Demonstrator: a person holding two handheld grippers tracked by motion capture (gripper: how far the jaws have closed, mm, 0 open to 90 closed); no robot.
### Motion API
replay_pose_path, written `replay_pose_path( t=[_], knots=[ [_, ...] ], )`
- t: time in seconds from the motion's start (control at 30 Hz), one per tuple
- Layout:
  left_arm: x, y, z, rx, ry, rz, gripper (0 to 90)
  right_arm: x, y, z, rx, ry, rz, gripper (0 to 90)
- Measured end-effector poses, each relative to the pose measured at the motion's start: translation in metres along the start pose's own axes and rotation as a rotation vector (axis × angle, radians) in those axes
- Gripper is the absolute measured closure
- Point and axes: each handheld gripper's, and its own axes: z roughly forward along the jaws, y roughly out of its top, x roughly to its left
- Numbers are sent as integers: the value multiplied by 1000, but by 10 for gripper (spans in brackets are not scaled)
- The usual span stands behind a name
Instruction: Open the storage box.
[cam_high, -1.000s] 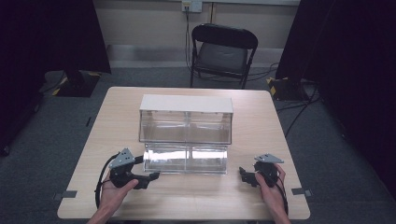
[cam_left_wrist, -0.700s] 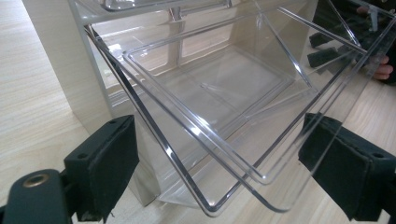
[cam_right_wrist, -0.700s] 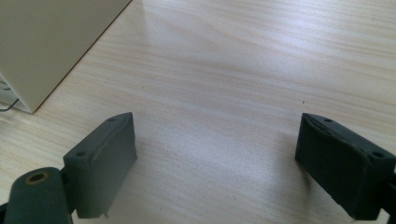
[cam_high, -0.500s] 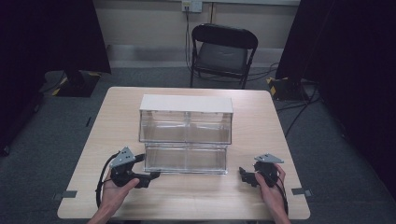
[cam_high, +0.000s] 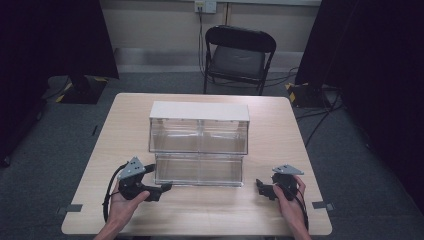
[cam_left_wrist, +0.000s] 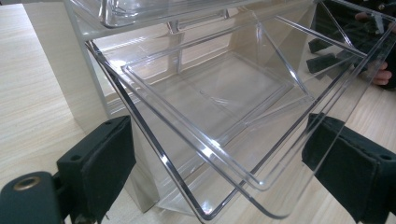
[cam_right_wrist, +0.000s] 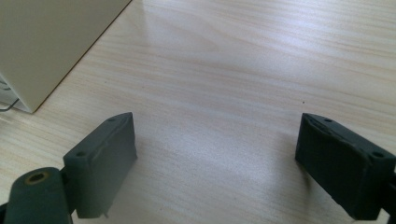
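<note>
While the left tongs (cam_high: 161, 189) have just been opening and now stand wide, with the front corner of the pulled-out lower left drawer (cam_left_wrist: 233, 107) lying between the pads but not pressed by them, the step in hand is judged to be the release of that clear drawer after it was drawn from the transparent drawer cabinet (cam_high: 199, 127) at the middle of the tabletop (cam_high: 280, 210). The right tongs (cam_high: 264, 189) are held wide and empty above bare wood near the cabinet's right end. Next, a clean withdrawal of the left tongs is called for, so that the empty drawer is not nudged.
</note>
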Motion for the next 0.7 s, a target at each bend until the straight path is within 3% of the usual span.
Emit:
replay_pose_path(
  t=[0.47, 0.5, 0.57, 0.7],
  knots=[
    [-1, 3, -1, -17, 13, 10, 89, 0, 0, 0, 2, 2, -2, 113],
    [0, 3, -1, -11, 13, 24, 89, 0, 0, 0, 2, 2, -2, 113],
    [-2, 2, -2, -10, 17, 4, 102, 0, 0, 0, 2, 2, -2, 113],
    [-1, 3, -3, -11, 13, 11, 118, 0, 0, 0, 2, 1, -1, 113]
  ],
)
